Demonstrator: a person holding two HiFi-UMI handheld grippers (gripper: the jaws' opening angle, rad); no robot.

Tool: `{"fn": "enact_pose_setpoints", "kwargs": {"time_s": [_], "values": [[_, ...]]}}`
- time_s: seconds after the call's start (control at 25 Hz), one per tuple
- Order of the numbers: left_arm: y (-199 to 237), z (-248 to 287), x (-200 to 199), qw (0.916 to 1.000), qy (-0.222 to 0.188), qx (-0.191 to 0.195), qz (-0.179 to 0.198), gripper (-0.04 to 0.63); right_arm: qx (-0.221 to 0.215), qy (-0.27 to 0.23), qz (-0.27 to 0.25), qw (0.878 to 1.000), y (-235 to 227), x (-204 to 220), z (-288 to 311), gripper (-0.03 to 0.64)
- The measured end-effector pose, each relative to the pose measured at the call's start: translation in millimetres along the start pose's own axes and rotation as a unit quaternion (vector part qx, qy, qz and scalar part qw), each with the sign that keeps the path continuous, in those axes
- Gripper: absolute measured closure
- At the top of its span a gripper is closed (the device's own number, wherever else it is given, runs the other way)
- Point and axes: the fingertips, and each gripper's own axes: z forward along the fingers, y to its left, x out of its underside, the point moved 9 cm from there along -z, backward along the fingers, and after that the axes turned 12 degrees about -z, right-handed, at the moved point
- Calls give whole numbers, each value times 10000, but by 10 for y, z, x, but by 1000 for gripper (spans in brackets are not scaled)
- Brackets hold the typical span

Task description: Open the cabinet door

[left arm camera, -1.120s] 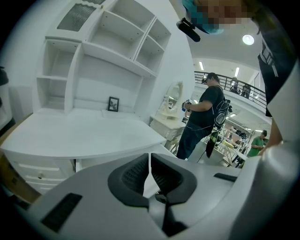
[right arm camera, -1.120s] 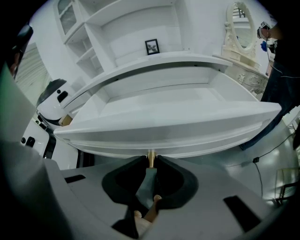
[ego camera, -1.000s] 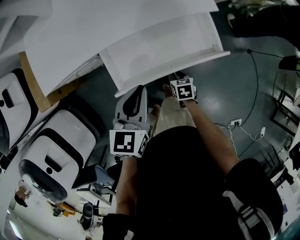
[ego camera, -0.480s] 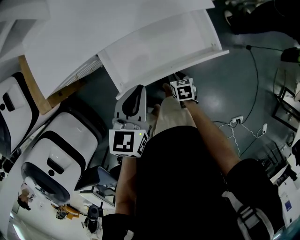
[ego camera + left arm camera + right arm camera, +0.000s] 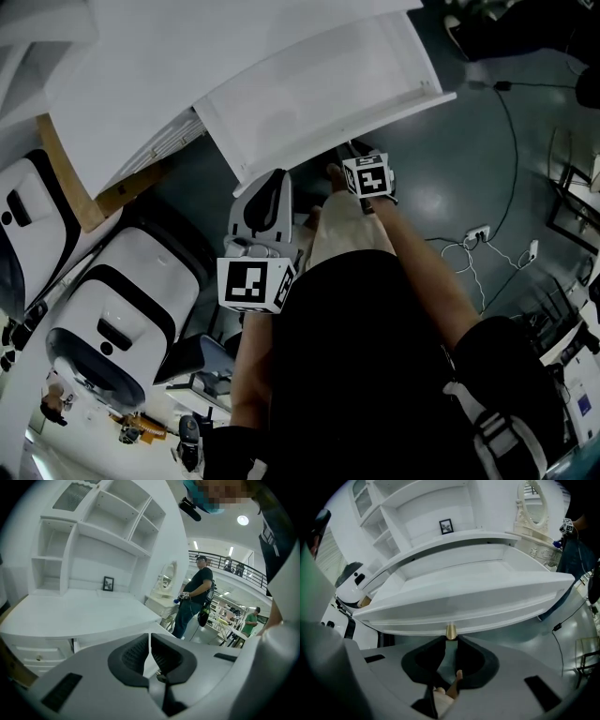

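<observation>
The right gripper [image 5: 450,638] is clamped on the small brass knob [image 5: 450,631] at the lower middle of the right gripper view. Its dark jaws are drawn in narrow, with the knob pinched between their tips. The knob sits on the front edge of the white cabinet door [image 5: 478,590], which spans the centre of that frame and already stands well out from the cabinet [image 5: 440,508] behind it. In the head view the door juts from upper centre toward the person, and the right gripper's marker cube [image 5: 367,176] shows just below its edge. The left gripper [image 5: 149,641] holds nothing, its jaws nearly touching. It sits idle just left of centre in the head view, facing the white shelving [image 5: 93,550].

The opening looks largely done, and what remains appears to be finishing the pull. That calls for a steady draw along the door's own path. The grip should stay square on the knob so the smooth brass does not slip from the pads, with no twisting or downward lean on the panel.

Against the frame a second earlier, little differs. The door's edge and both grippers sit almost where they were, with only a slight shift up the frame.
</observation>
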Motion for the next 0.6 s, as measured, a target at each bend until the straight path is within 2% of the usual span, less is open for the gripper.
{"fn": "enact_pose_setpoints", "kwargs": {"time_s": [0.08, 0.16, 0.32, 0.6], "values": [[-12, -24, 4, 10000, 1, 49, 35, 563, 24, 100, -31, 9999, 6, 49, -36, 516], [-27, -47, 7, 9999, -3, 90, 61, 563, 107, 198, -36, 9997, -4, 108, -83, 584], [-55, -73, -11, 9998, -17, 141, 107, 563, 116, 107, 49, 9999, -46, 161, -210, 588], [-104, -126, -64, 9996, -102, 213, 151, 563, 110, -159, -105, 9998, -52, 62, -574, 590]]}}
